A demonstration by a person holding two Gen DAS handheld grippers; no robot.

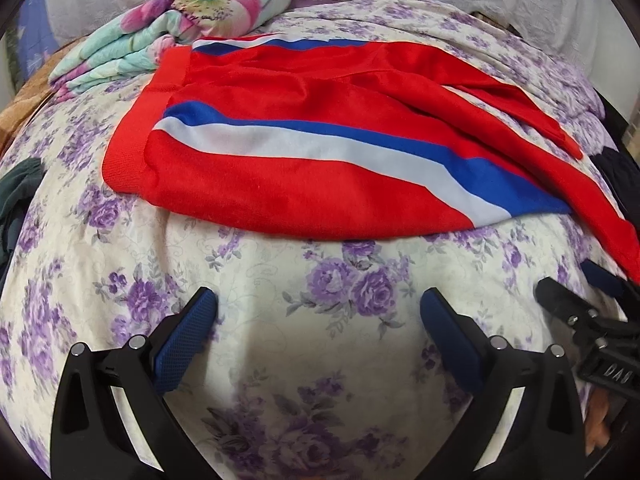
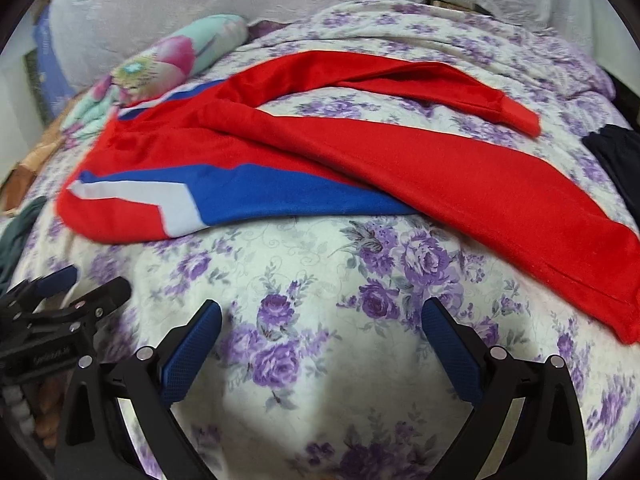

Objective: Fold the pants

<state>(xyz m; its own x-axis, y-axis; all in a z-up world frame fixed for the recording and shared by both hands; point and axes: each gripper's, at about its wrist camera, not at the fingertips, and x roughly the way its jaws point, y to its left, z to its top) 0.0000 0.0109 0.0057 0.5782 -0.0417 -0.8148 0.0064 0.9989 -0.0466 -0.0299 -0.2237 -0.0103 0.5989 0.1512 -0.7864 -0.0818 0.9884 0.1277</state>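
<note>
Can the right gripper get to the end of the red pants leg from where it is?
Probably yes. The right gripper is open, and only bare flowery bedspread lies between it and the near leg end of the red pants.

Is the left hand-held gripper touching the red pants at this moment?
Apart. In the left wrist view, the left hand-held gripper is open, with bare floral bedspread showing between its fingertips and the near edge of the red pants.
</note>
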